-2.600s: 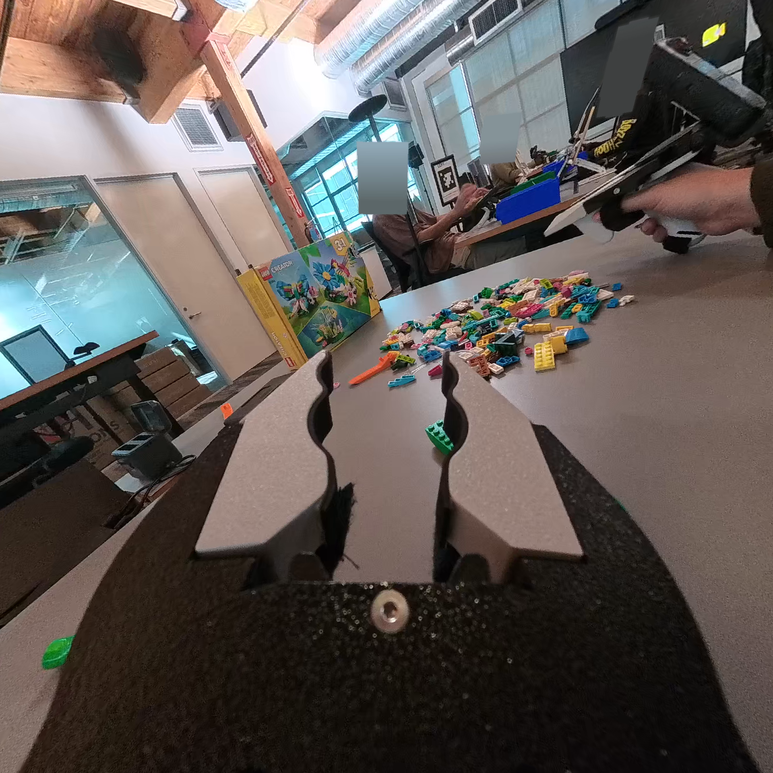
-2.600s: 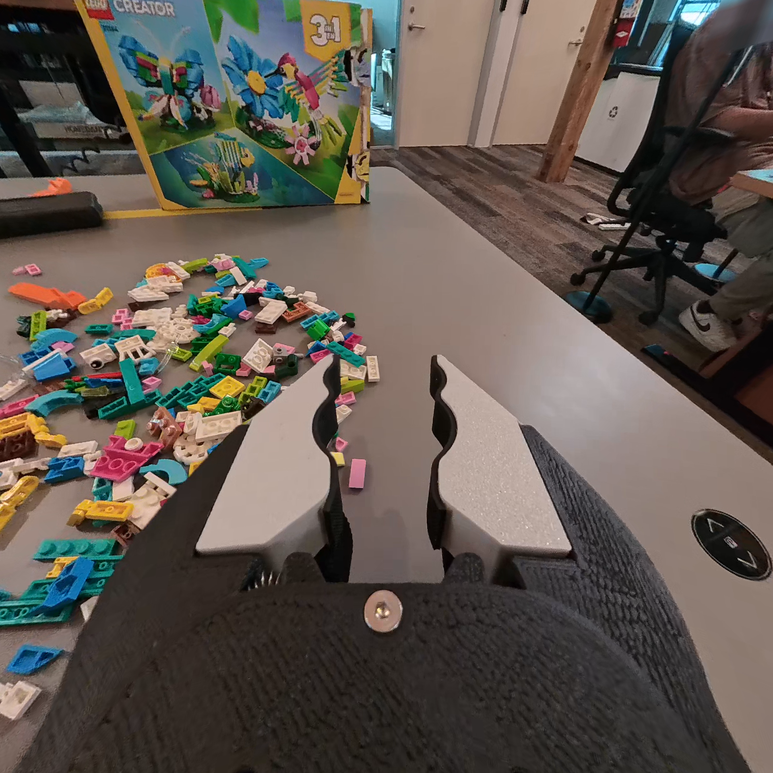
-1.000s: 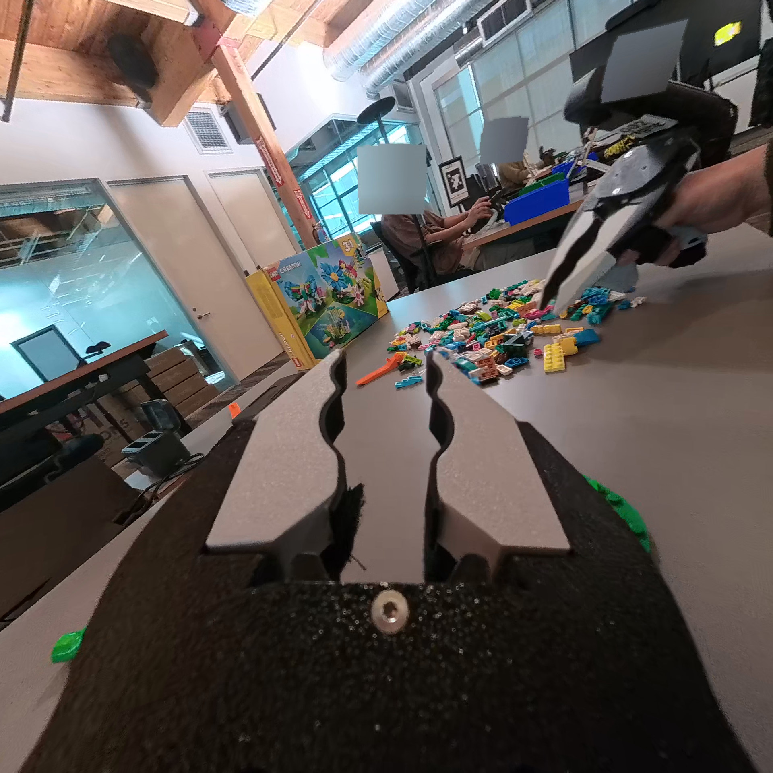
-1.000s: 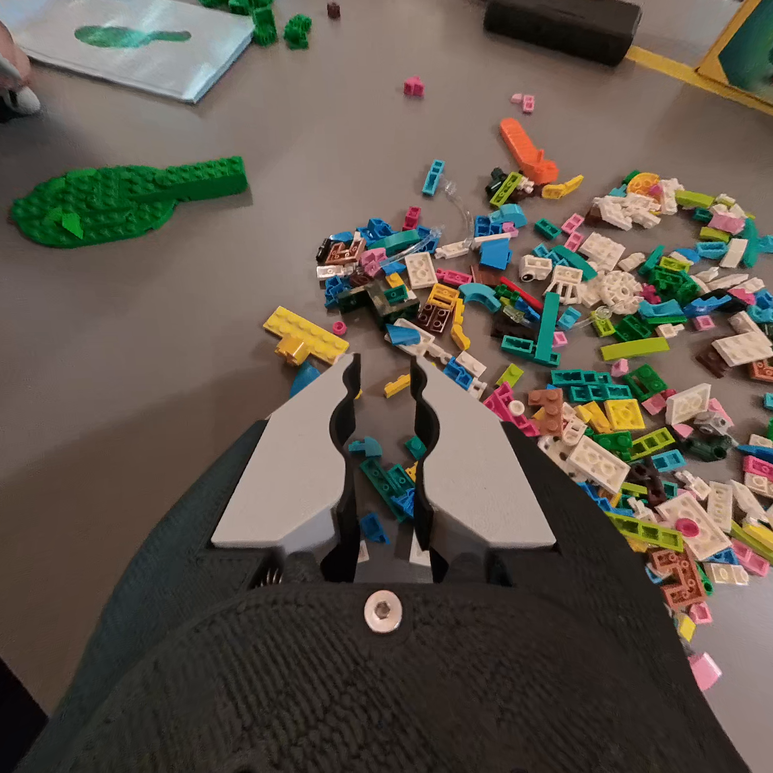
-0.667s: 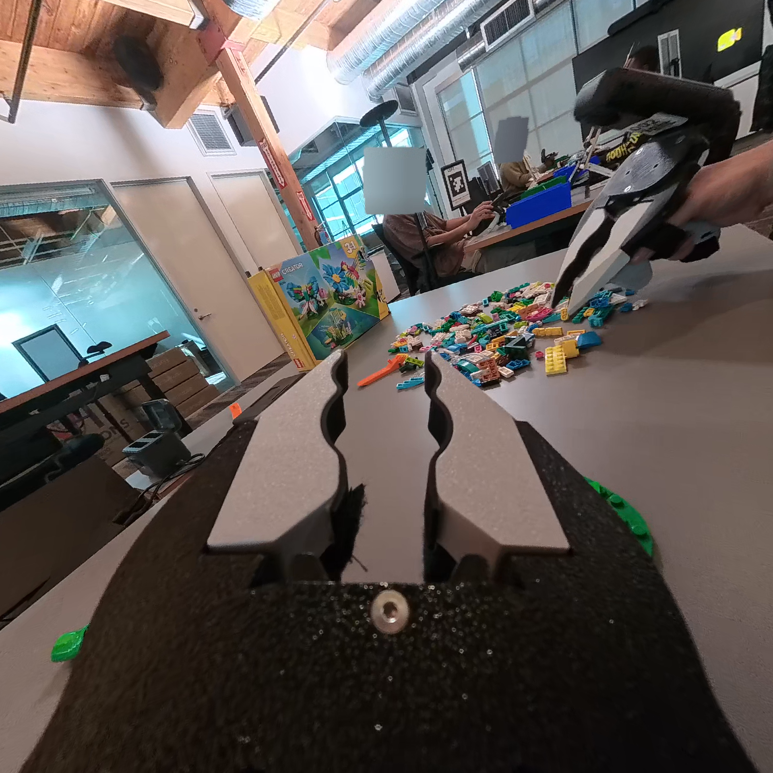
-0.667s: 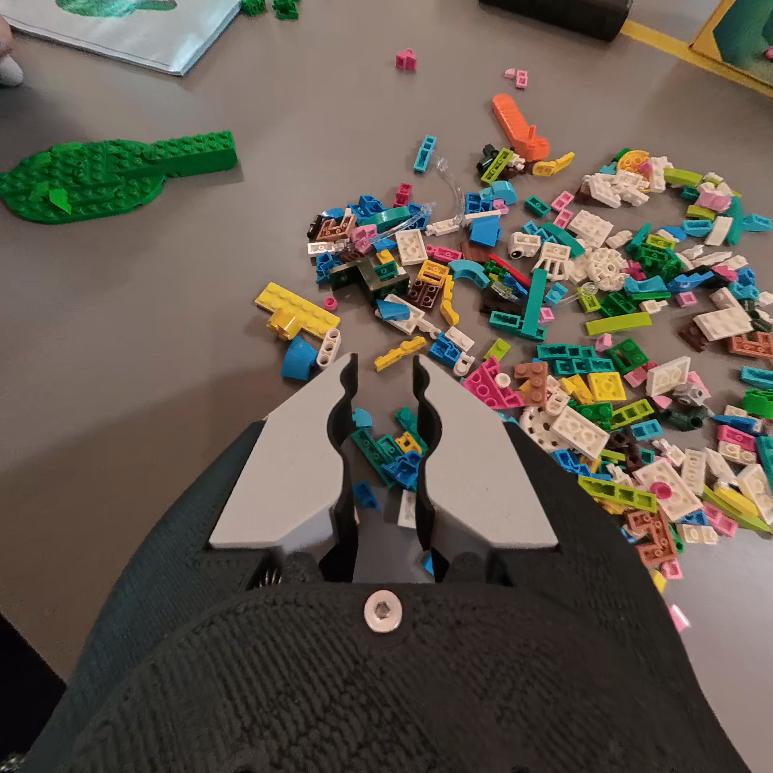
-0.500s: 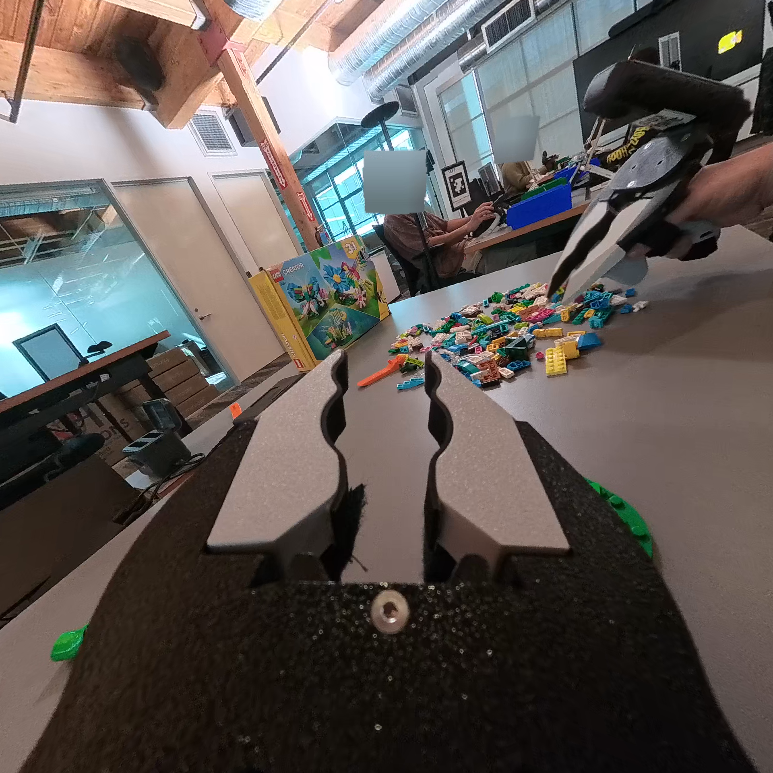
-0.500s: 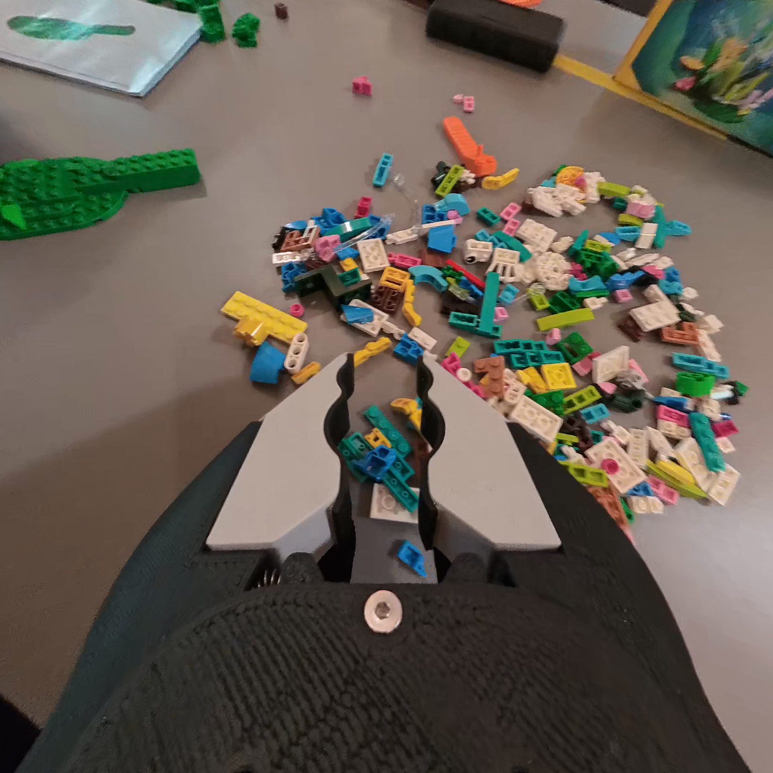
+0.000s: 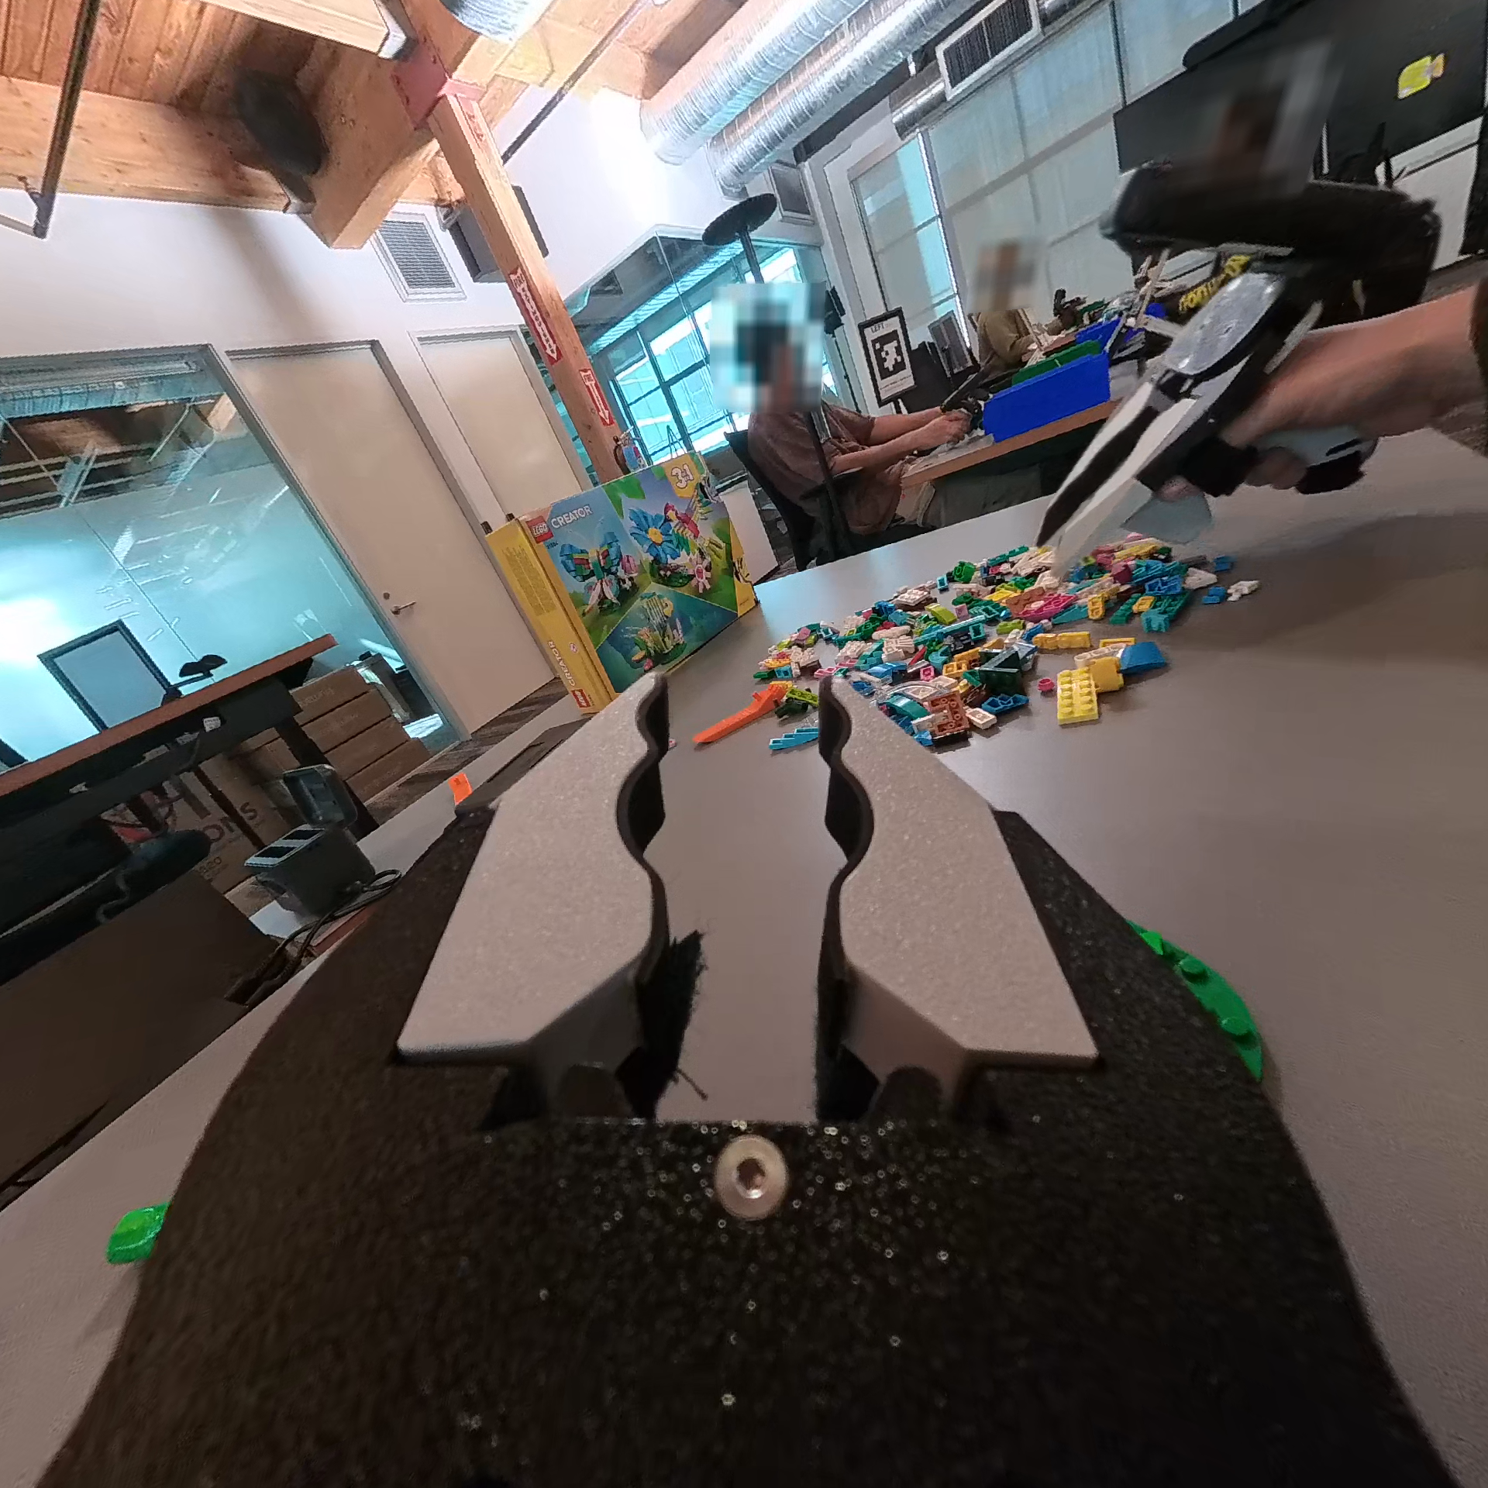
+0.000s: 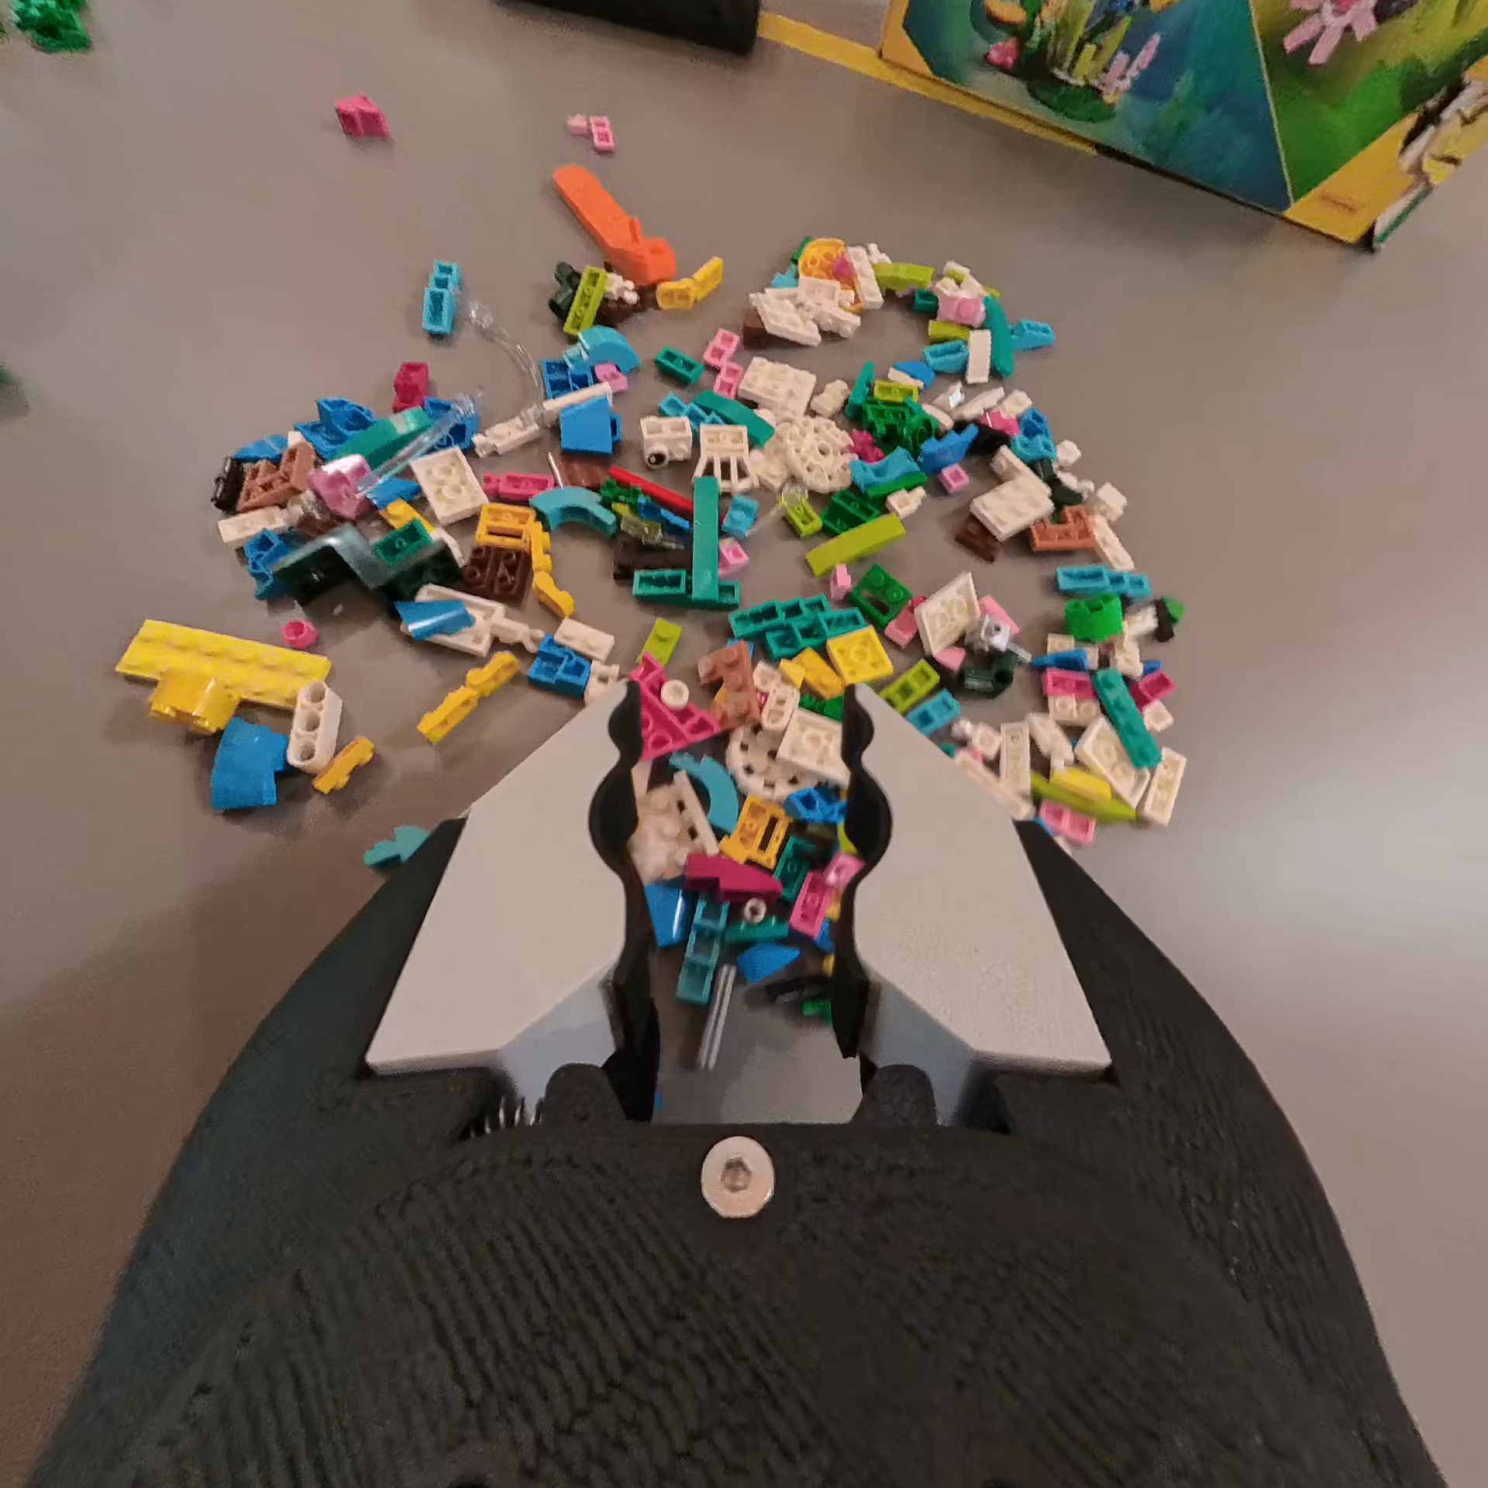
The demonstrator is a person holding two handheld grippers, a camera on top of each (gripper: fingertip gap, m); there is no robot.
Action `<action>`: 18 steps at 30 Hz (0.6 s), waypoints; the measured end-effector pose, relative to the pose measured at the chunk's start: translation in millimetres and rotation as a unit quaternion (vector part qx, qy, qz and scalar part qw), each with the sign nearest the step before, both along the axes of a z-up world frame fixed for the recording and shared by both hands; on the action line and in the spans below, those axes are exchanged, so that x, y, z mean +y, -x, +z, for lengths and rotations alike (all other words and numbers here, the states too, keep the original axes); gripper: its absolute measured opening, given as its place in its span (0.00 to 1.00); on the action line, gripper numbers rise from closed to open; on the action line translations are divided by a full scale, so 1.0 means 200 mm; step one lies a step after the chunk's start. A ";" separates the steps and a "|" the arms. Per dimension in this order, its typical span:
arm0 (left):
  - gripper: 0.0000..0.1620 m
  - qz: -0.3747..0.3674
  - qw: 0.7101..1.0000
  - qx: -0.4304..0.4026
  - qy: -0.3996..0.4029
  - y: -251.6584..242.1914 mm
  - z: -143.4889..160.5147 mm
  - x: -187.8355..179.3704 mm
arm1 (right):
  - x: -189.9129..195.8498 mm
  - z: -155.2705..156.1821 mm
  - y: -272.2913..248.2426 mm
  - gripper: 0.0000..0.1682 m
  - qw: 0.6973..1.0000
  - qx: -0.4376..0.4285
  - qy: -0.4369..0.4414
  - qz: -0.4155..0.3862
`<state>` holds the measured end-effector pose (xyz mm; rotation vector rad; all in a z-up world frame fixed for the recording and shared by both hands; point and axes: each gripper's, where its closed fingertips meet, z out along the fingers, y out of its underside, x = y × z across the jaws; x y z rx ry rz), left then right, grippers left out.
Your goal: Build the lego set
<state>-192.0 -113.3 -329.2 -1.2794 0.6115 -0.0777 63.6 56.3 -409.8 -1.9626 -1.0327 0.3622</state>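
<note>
My right gripper is above the pile of bricks on the grey table, jaws apart and holding nothing. The bricks are small: pink, white, blue, yellow, green. My left gripper is open too, low over the table.

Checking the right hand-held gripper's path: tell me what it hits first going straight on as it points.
Probably the pile of loose bricks: the right hand-held gripper points steeply down at it, open, tips near the pink wedge plate. Depth there is unclear.
</note>
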 end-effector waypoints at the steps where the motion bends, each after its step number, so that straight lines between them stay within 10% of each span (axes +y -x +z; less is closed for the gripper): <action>1: 0.21 0.001 1.000 -0.001 0.000 0.00 0.00 0.00 | 0.03 0.01 0.02 0.28 1.000 -0.004 -0.002 0.013; 18: 0.24 0.090 0.993 -0.048 -0.060 0.16 0.12 0.04 | 0.67 -0.03 0.33 0.05 0.984 -0.093 0.144 0.046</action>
